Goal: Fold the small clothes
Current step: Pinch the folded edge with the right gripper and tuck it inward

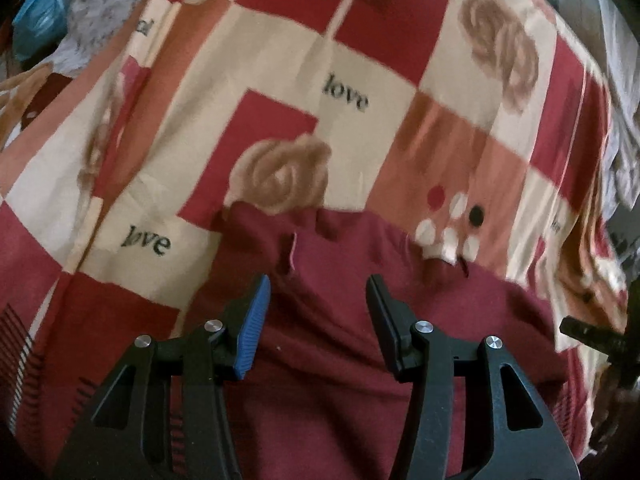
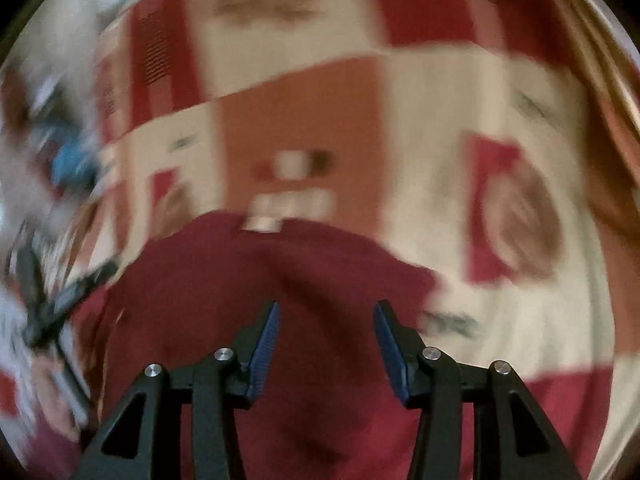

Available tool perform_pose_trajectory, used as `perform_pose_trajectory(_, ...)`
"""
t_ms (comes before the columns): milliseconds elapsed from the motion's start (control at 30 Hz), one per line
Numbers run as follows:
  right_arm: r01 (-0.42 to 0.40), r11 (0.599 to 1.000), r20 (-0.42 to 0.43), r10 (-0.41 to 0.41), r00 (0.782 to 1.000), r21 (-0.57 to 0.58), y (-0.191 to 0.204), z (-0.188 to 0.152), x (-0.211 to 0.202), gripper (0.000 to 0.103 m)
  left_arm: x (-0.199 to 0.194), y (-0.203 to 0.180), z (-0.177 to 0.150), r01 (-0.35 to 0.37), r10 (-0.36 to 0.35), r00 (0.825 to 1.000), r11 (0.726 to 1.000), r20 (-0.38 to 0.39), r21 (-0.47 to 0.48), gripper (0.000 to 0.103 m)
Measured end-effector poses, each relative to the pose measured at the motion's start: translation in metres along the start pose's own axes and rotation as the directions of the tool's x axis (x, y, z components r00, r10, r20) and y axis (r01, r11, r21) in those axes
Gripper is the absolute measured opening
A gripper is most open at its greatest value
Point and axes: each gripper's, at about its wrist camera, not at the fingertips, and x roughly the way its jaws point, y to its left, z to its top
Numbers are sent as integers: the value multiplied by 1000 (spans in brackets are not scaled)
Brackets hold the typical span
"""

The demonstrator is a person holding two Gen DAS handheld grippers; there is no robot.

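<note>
maroon garment (image 1: 340, 340) lies flat on the patchwork bedspread (image 1: 280, 60), right under and ahead of both tongs. left gripper (image 1: 318, 292) spread, nothing pinched; right gripper (image 2: 326, 316) spread too, empty, view blurred. Looks like light, limp knit that will sag and drag. Best pinch is probably the far hem edge or a corner, single layer

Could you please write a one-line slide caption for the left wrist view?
Open left claw poised over a maroon garment lying on a red-and-cream patchwork bedspread printed "love".
</note>
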Motion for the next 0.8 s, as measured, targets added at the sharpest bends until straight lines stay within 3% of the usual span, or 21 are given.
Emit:
perform_pose_trajectory(167,-122,986,-64,130,990,110,-16,-11,35,49,17,-4,-11,-57,59,997,997,-51,47,50)
perform_pose_trajectory(233,-99,993,-24,100,995,59,-7,-9,37,45,22,-6,-15,-82,86,994,995,-67,62,50)
perform_pose_trajectory(267,-72,997,-1,72,997,17,-2,-7,33,24,23,-7,-16,-89,93,993,994,-68,70,50)
perform_pose_trajectory(300,-31,999,27,31,999,-26,3,-4,28,11,23,-9,-18,-94,99,993,992,-63,80,51)
perform_pose_trajectory(400,105,987,99,-93,991,-122,-5,3,7,11,23,-15,-22,-96,104,993,988,-61,120,60)
perform_pose_trajectory(467,175,977,67,-168,983,-119,-15,5,18,11,25,-19,-25,-105,114,992,984,-56,142,61)
perform_pose_trajectory(533,161,983,-8,-162,987,-90,-27,0,31,11,26,-21,-25,-113,123,991,982,-57,154,61)
perform_pose_trajectory(667,161,985,42,-159,986,-62,-21,-5,4,11,23,-18,-23,-101,110,992,986,-65,136,61)
perform_pose_trajectory(800,66,988,52,-59,997,-141,14,-14,-21,16,18,-12,-20,-92,99,993,990,-62,102,61)
